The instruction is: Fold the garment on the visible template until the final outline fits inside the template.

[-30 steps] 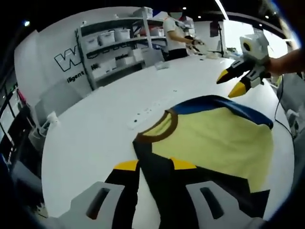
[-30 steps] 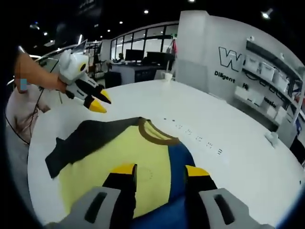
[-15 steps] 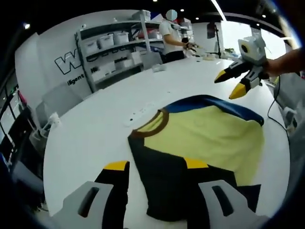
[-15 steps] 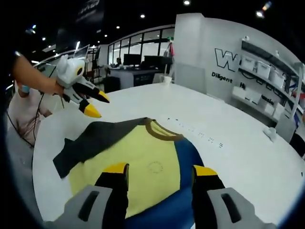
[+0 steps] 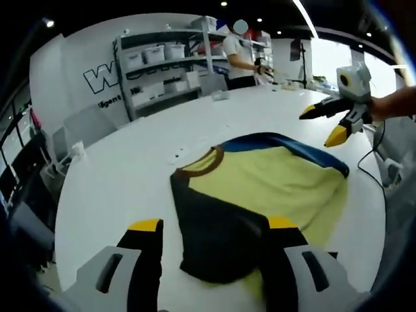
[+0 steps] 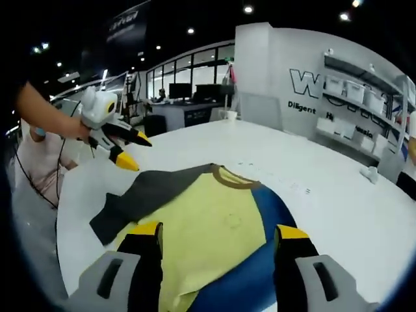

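Note:
A yellow shirt (image 5: 279,185) with a brown collar (image 5: 198,168) lies flat on the white round table (image 5: 123,175). Its dark grey sleeve (image 5: 211,231) is laid over the body on one side, its blue sleeve (image 6: 270,208) on the other. My left gripper (image 5: 214,224) hovers over the dark sleeve, open and holding nothing. Beside the shirt, the left gripper (image 6: 135,153) stays raised with its jaws apart. My right gripper (image 6: 220,231) hangs open over the yellow body (image 6: 208,224) and the blue sleeve. Across the shirt, the right gripper (image 5: 335,123) is lifted clear, also open.
A row of small marks (image 6: 276,184) runs across the table beyond the collar. Shelves with white bins (image 5: 159,55) stand behind the table, where a person (image 5: 240,55) works. A cable (image 5: 377,146) hangs past the table edge.
Both pairs of jaws stand wider apart than a second ago. Both grippers have drawn back and up from the shirt, which lies still with its sleeves folded in.

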`<action>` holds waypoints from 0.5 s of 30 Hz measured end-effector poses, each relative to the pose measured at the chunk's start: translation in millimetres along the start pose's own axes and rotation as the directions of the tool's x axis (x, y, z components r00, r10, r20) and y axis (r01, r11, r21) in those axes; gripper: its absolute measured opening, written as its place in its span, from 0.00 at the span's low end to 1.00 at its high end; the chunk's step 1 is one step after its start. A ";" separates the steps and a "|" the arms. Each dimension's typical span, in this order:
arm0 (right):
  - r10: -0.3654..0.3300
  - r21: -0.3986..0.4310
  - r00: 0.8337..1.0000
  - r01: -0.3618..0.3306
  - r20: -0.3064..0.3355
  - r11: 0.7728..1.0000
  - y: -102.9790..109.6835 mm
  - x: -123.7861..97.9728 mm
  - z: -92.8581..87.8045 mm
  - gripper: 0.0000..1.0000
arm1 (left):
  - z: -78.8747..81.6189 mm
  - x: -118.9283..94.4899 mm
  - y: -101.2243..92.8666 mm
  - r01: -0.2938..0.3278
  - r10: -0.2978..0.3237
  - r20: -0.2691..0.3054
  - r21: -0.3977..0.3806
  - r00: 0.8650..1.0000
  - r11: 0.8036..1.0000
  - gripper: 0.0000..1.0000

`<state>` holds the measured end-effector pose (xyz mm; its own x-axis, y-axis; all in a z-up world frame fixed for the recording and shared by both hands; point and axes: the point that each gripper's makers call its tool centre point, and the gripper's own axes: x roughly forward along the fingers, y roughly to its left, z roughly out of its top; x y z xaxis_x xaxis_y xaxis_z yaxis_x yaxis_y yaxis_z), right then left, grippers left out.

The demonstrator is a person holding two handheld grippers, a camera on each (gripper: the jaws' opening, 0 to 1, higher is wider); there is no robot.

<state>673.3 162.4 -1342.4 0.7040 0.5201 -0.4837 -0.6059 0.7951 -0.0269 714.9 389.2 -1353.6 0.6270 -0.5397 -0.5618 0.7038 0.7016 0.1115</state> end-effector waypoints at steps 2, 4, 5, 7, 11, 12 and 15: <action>0.004 0.003 1.000 -0.004 0.003 1.000 6.4 -4.7 -3.3 0.68 | -4.5 -3.5 -2.6 -0.003 0.003 -0.006 -0.002 1.000 1.000 0.66; 0.003 0.006 1.000 -0.003 0.009 1.000 11.2 -8.8 -5.7 0.68 | -6.9 -7.6 -5.4 -0.009 0.009 0.001 -0.021 1.000 1.000 0.68; 0.008 0.008 1.000 -0.008 0.008 1.000 15.4 -11.2 -8.0 0.68 | -8.6 -8.9 -6.9 -0.010 0.010 0.001 -0.030 1.000 0.999 0.69; 0.013 0.003 1.000 -0.013 0.003 1.000 20.8 -14.4 -12.6 0.68 | -13.0 -11.1 -12.1 -0.004 0.004 -0.002 -0.037 1.000 0.999 0.69; 0.014 -0.005 1.000 -0.014 0.000 1.000 26.7 -20.5 -18.6 0.68 | -20.4 -15.4 -19.2 -0.004 0.003 -0.009 -0.043 1.000 0.999 0.70; 0.012 -0.008 1.000 -0.012 -0.002 1.000 27.6 -22.4 -20.9 0.68 | -21.9 -16.5 -20.6 -0.005 0.004 -0.011 -0.047 1.000 0.999 0.71; 0.012 -0.001 1.000 -0.012 -0.006 1.000 30.8 -26.8 -25.7 0.69 | -27.4 -20.6 -25.4 -0.007 0.007 -0.012 -0.062 1.000 0.998 0.73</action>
<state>626.3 165.0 -1352.8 0.6945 0.5275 -0.4892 -0.6146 0.7885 -0.0223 674.9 395.3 -1367.3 0.6277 -0.5295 -0.5707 0.6770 0.7331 0.0645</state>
